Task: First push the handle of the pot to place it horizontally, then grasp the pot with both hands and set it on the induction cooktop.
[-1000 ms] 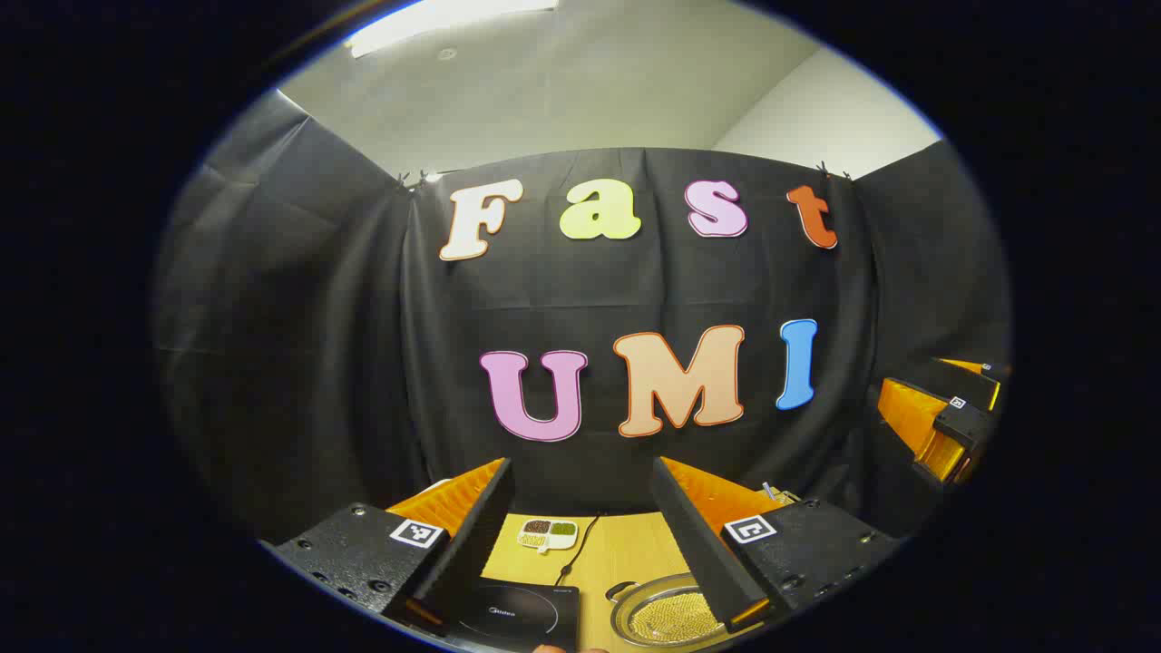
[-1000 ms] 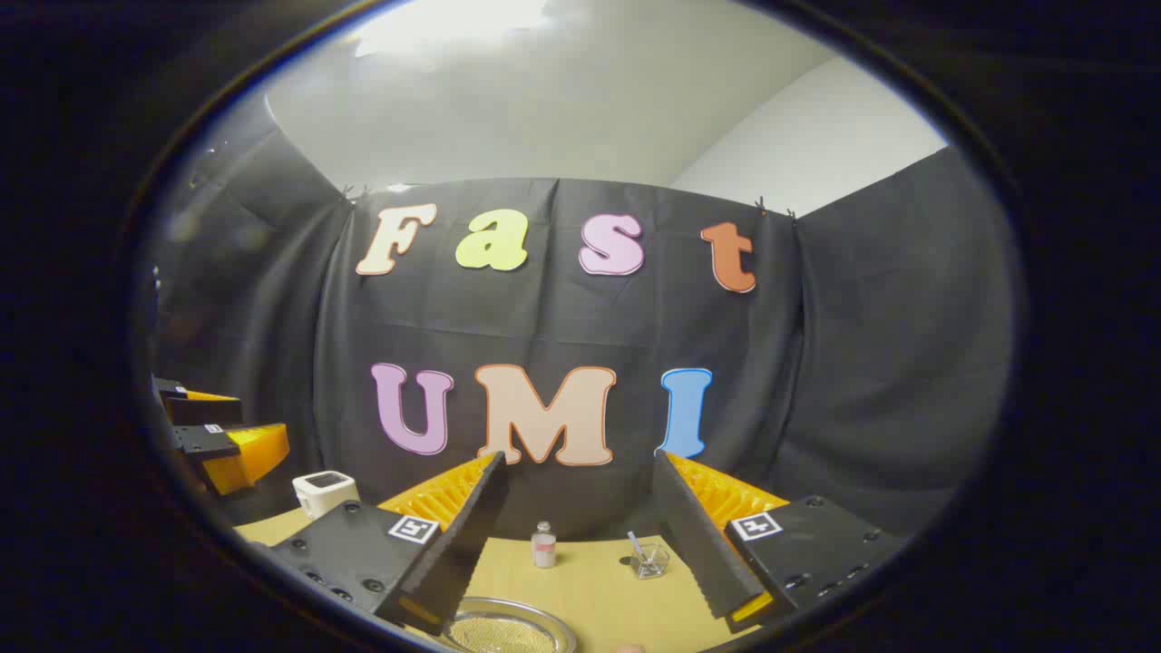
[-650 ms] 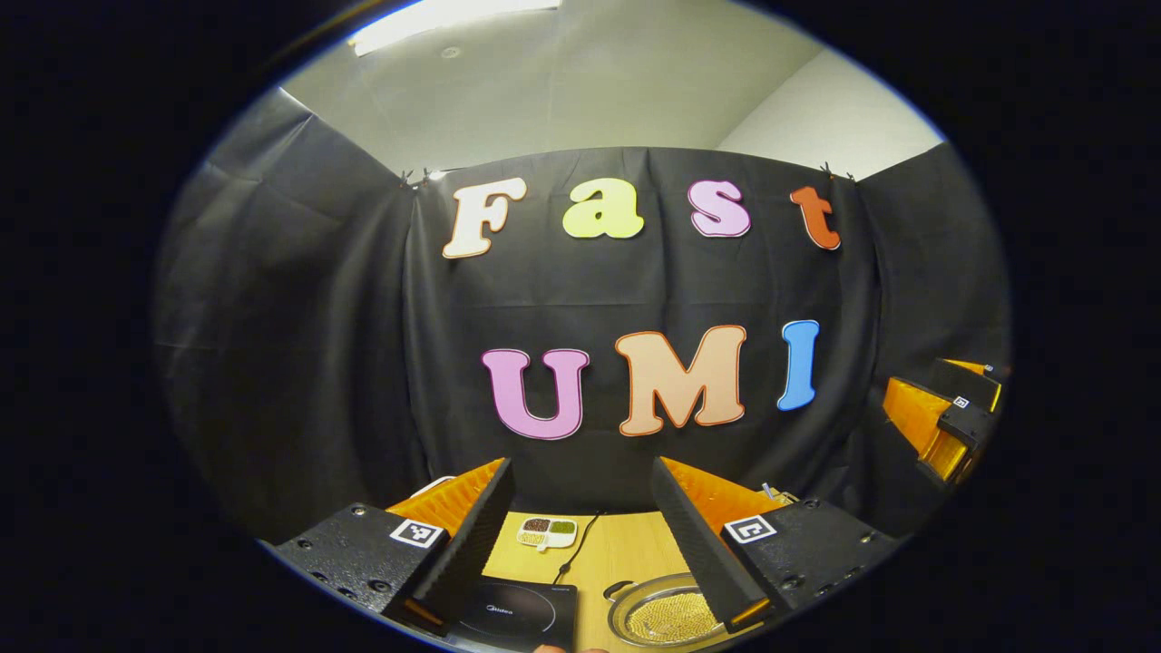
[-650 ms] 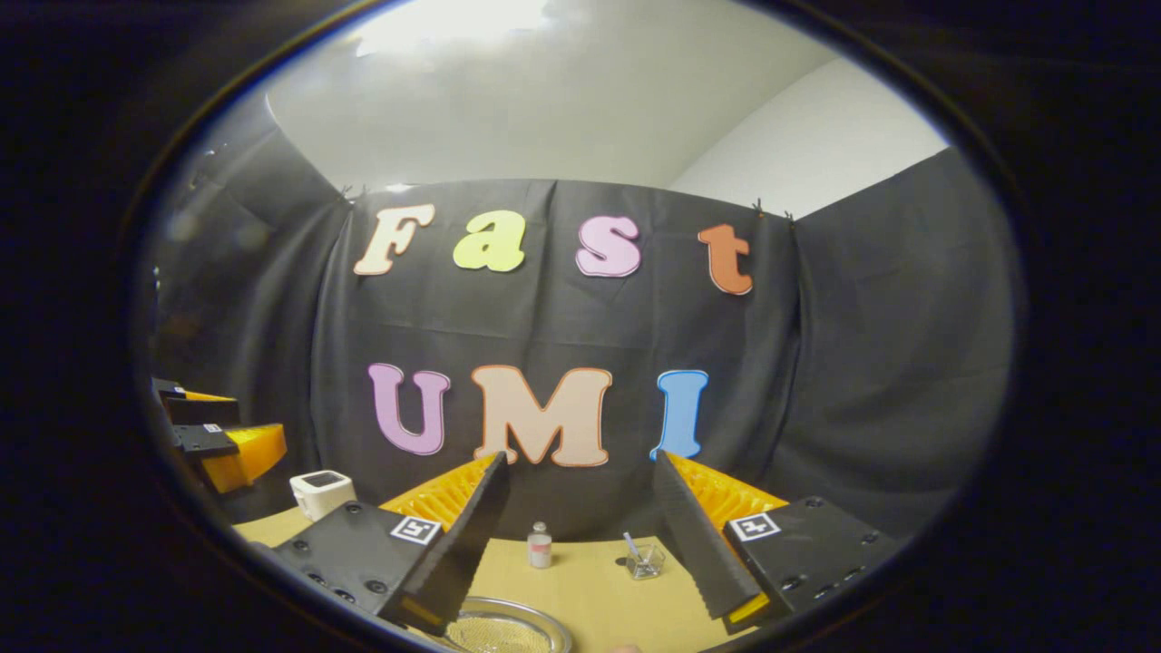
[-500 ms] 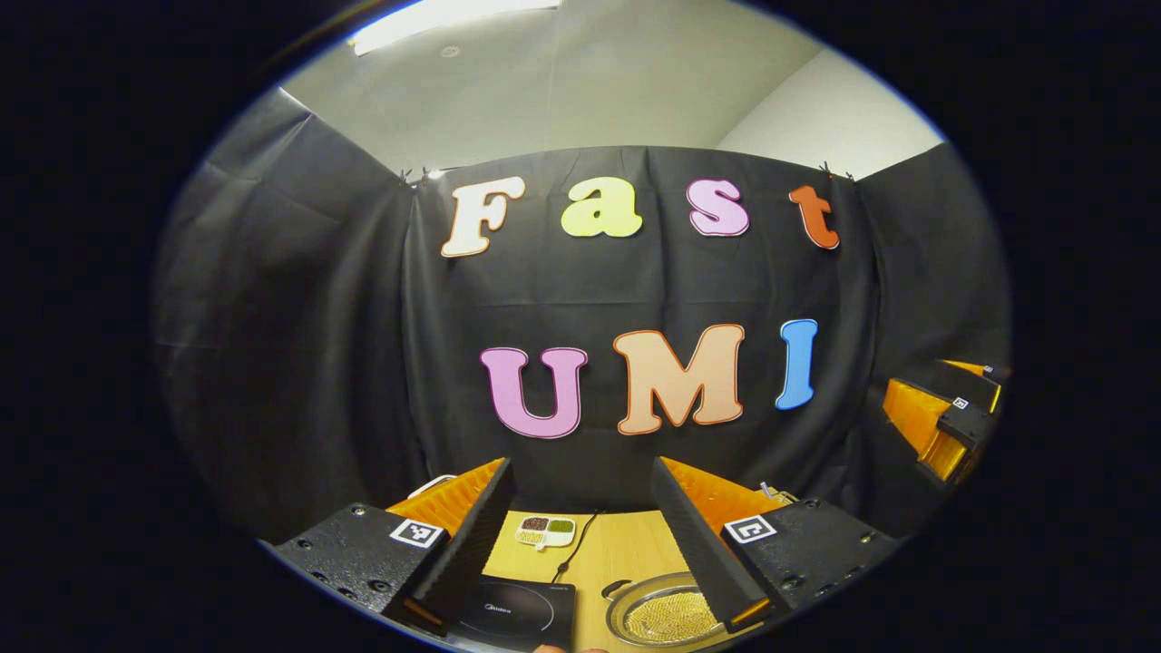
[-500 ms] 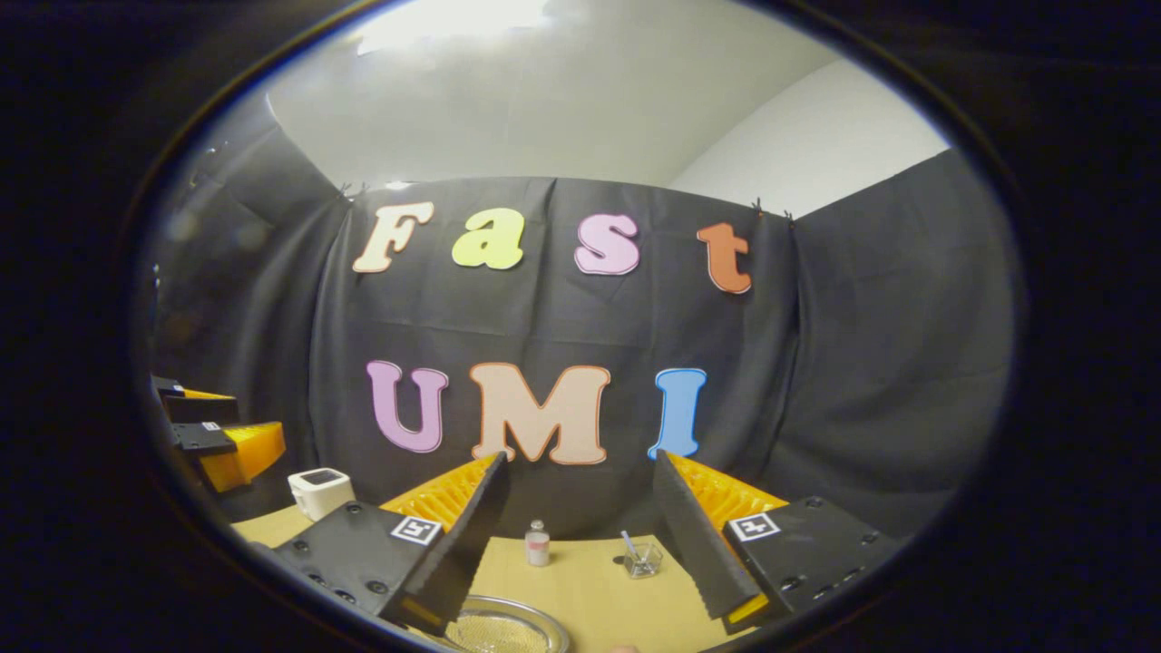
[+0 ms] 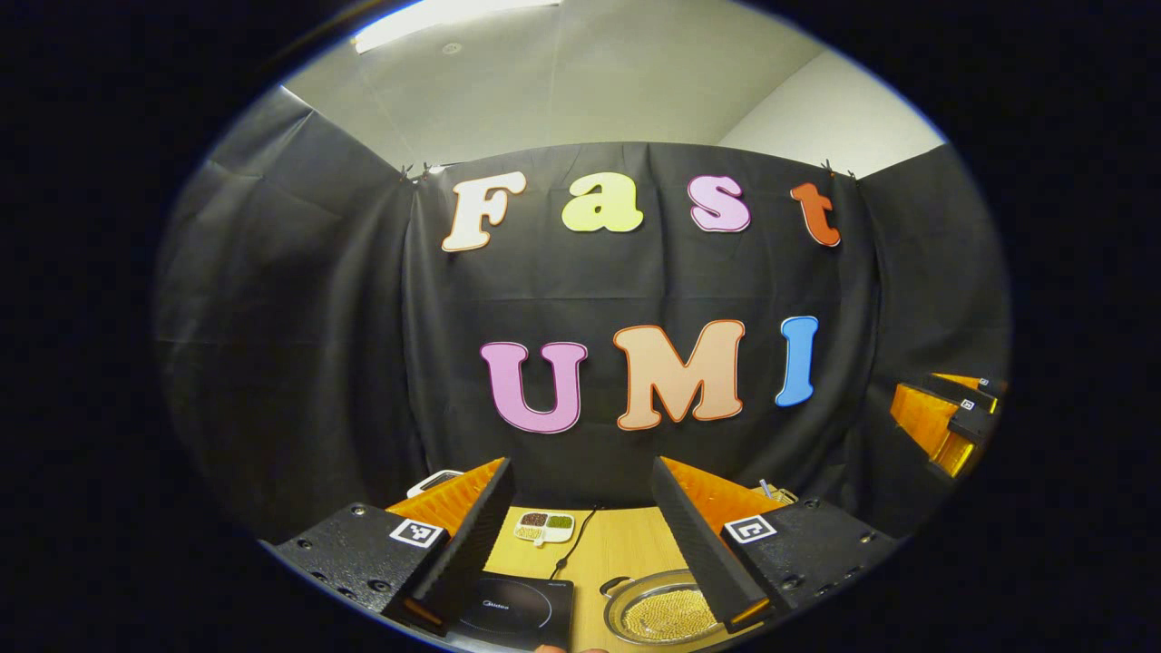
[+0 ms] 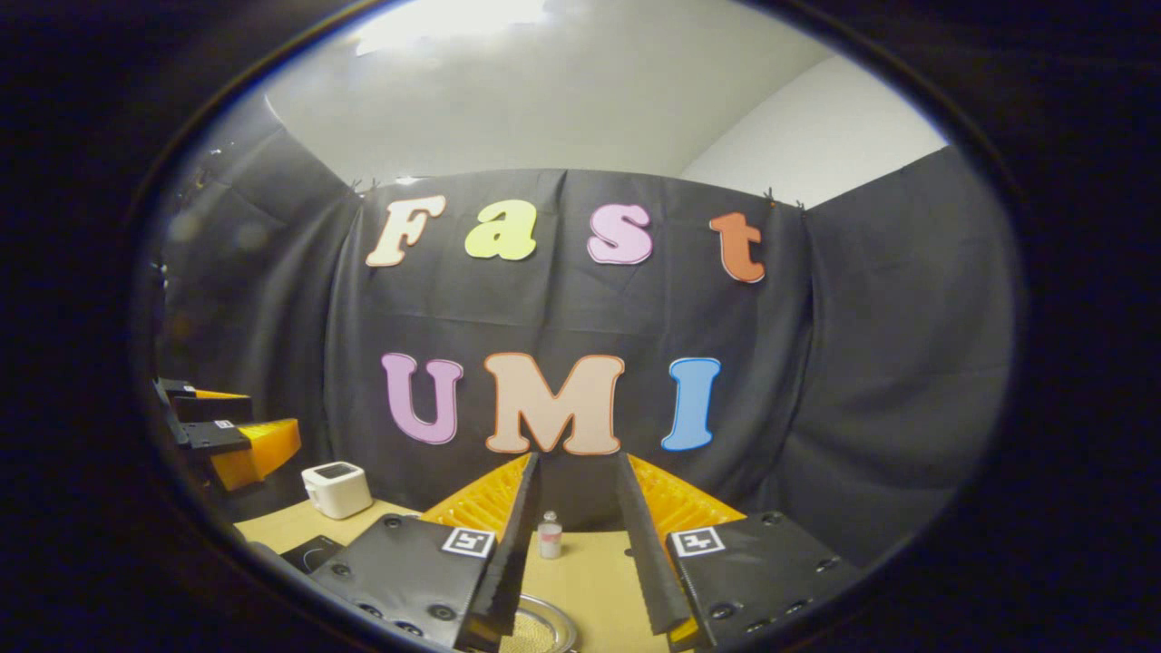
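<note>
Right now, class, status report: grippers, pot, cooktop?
Left gripper open, held above the table. Right gripper partly open, empty. Pot on table beside induction cooktop, not yet grasped. Nothing between them.

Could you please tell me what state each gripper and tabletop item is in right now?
Left gripper: jaws wide open, holding nothing.
Right gripper: jaws part open, narrower gap, holding nothing.
Pot: on the table, beside the cooktop, with small yellowish grains inside.
Induction cooktop: bare, cord attached.
Small bottle: upright.
</note>
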A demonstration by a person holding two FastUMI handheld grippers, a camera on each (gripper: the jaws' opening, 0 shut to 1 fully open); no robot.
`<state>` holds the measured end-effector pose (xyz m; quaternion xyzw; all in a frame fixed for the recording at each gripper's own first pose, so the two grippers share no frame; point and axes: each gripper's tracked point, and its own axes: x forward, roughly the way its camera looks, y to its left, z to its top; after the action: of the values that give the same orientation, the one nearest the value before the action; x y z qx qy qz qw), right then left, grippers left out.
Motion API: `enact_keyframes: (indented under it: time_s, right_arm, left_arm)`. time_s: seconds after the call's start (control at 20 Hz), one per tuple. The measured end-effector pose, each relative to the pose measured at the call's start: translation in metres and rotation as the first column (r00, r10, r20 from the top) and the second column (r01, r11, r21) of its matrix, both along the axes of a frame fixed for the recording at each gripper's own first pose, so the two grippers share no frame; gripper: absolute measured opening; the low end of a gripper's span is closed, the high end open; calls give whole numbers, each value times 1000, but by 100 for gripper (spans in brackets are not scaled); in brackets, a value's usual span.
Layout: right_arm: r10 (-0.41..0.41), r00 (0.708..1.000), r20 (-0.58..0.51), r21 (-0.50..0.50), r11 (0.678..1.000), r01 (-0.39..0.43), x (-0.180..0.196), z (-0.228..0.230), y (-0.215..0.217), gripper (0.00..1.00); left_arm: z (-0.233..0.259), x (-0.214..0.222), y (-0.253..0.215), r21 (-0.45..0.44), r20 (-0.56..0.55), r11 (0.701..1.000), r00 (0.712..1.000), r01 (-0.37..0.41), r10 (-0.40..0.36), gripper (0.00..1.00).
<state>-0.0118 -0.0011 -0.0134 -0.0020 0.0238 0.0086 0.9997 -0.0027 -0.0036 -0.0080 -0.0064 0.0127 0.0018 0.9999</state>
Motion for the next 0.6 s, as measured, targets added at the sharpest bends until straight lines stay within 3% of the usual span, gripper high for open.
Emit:
enact_keyframes:
  time_s: [0.05, 0.15, 0.6]
  right_arm:
    - [-28, 1000, -3, -2, 1000, 28, -5, 3, -8, 41]
    - [4, 1000, -5, 15, 1000, -3, 4, -4, 2, 12]
    - [35, 998, -59, 65, 997, -31, 5, -29, 2, 12]
  left_arm:
    - [0, 1, 1, 1, -1, 1000, 1000, -1, 1, 97]
    - [-2, 0, 3, 8, -4, 1000, 1000, -6, 6, 97]
    - [-2, 1, 6, 20, -5, 1000, 1000, -14, 14, 97]
